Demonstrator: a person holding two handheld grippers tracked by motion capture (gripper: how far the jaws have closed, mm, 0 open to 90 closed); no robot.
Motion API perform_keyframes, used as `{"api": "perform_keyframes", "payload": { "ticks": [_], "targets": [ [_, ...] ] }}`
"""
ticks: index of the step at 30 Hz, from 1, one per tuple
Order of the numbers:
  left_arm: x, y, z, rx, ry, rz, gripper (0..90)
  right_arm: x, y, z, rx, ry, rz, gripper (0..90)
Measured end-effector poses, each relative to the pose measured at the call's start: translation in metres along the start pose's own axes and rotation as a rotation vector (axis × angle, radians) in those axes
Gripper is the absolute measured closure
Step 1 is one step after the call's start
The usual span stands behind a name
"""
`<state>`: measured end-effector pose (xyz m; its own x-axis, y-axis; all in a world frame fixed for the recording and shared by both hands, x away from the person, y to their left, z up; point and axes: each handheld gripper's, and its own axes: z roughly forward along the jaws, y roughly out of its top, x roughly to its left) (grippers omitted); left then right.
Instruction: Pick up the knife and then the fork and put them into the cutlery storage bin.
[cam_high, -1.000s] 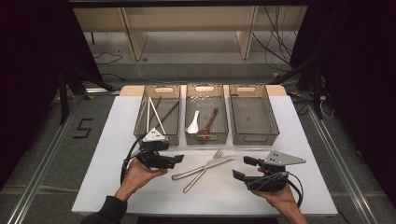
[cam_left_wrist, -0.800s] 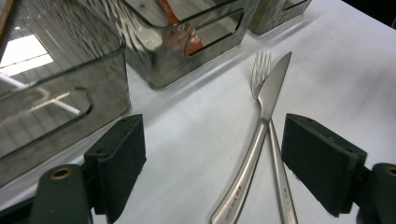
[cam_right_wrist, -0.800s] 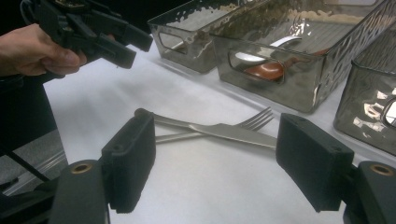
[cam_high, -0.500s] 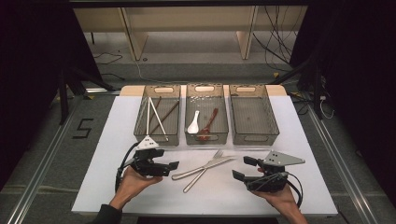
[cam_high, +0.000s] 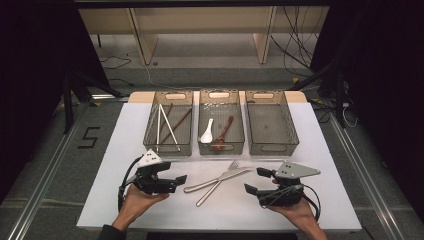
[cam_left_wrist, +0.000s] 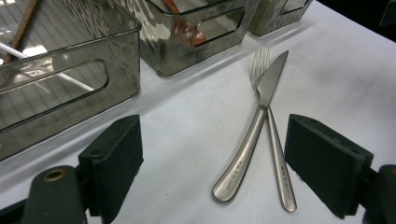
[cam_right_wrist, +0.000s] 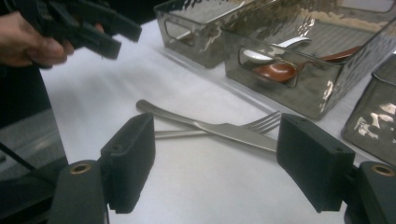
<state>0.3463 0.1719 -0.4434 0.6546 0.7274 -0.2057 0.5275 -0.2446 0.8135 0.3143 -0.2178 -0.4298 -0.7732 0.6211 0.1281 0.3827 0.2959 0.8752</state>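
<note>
A steel knife (cam_high: 220, 179) and a fork (cam_high: 226, 173) lie crossed on the white table (cam_high: 125, 140), between my two grippers. My left gripper (cam_high: 177, 182) sits to their left, held low, pointing right at the handles. Its jaws stand open with nothing between them. In the left gripper view (cam_left_wrist: 215, 133) the knife (cam_left_wrist: 243, 154) and fork (cam_left_wrist: 279, 163) lie just ahead of the pads. My right gripper (cam_high: 254, 180) rests to the right of the cutlery, pointing left, open and empty. Along its jaws (cam_right_wrist: 217, 140) I see the knife (cam_right_wrist: 210, 127) over the fork (cam_right_wrist: 264, 123).
Three smoky plastic bins stand in a row behind the cutlery. The left bin (cam_high: 151, 131) holds white and brown chopsticks (cam_high: 167, 125). In the middle bin (cam_high: 240, 131) lie a white spoon (cam_high: 207, 132) and a brown spoon (cam_high: 222, 136). The right bin (cam_high: 272, 125) holds nothing.
My left gripper has drawn back from the front of the left bin, moving left and toward the table's near edge. The right gripper and the cutlery have stayed put.
</note>
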Motion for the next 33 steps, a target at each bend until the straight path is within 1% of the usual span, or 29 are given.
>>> {"api": "perform_keyframes", "payload": {
  "ticks": [2, 6, 7, 10, 12, 13, 16, 19, 22, 24, 25, 27, 30, 33],
  "targets": [
    [0.002, -0.001, -0.002, -0.009, 0.001, -0.012, 18.7, 0.002, 0.003, 0.003, 0.020, -0.003, -0.028, 28.9],
    [0.004, -0.004, -0.005, -0.021, 0.006, -0.018, 18.1, 0.004, 0.010, 0.010, 0.048, 0.002, -0.065, 29.0],
    [0.004, -0.004, -0.006, -0.029, 0.008, -0.026, 17.9, 0.005, 0.013, 0.011, 0.057, 0.003, -0.075, 28.9],
    [0.004, -0.005, -0.008, -0.048, 0.009, -0.020, 17.8, 0.007, 0.022, 0.018, 0.083, 0.001, -0.123, 29.0],
    [0.002, -0.006, -0.008, -0.052, 0.008, -0.013, 17.7, 0.009, 0.028, 0.024, 0.110, 0.008, -0.153, 29.0],
    [0.000, -0.006, -0.008, -0.051, 0.006, -0.008, 17.4, 0.010, 0.031, 0.027, 0.121, 0.012, -0.178, 29.0],
    [-0.003, -0.009, -0.009, -0.055, -0.001, -0.003, 17.2, 0.012, 0.041, 0.038, 0.162, 0.017, -0.230, 29.1],
    [-0.004, -0.010, -0.009, -0.060, 0.000, 0.005, 17.2, 0.014, 0.048, 0.050, 0.202, 0.031, -0.270, 29.6],
    [-0.003, -0.011, -0.011, -0.062, 0.004, 0.009, 17.1, 0.016, 0.054, 0.062, 0.259, 0.042, -0.323, 30.1],
    [-0.003, -0.012, -0.012, -0.075, 0.006, 0.009, 17.1, 0.018, 0.057, 0.070, 0.293, 0.052, -0.353, 30.3],
    [-0.003, -0.012, -0.013, -0.080, 0.008, 0.007, 17.1, 0.018, 0.059, 0.074, 0.308, 0.062, -0.363, 30.5],
    [-0.003, -0.013, -0.015, -0.088, 0.008, 0.006, 17.1, 0.018, 0.061, 0.082, 0.322, 0.073, -0.377, 31.6],
    [-0.003, -0.014, -0.017, -0.101, 0.009, 0.006, 17.1, 0.018, 0.065, 0.094, 0.356, 0.092, -0.413, 32.0],
    [-0.003, -0.015, -0.019, -0.112, 0.010, 0.006, 17.0, 0.018, 0.066, 0.106, 0.398, 0.110, -0.428, 33.3]
  ]
}}
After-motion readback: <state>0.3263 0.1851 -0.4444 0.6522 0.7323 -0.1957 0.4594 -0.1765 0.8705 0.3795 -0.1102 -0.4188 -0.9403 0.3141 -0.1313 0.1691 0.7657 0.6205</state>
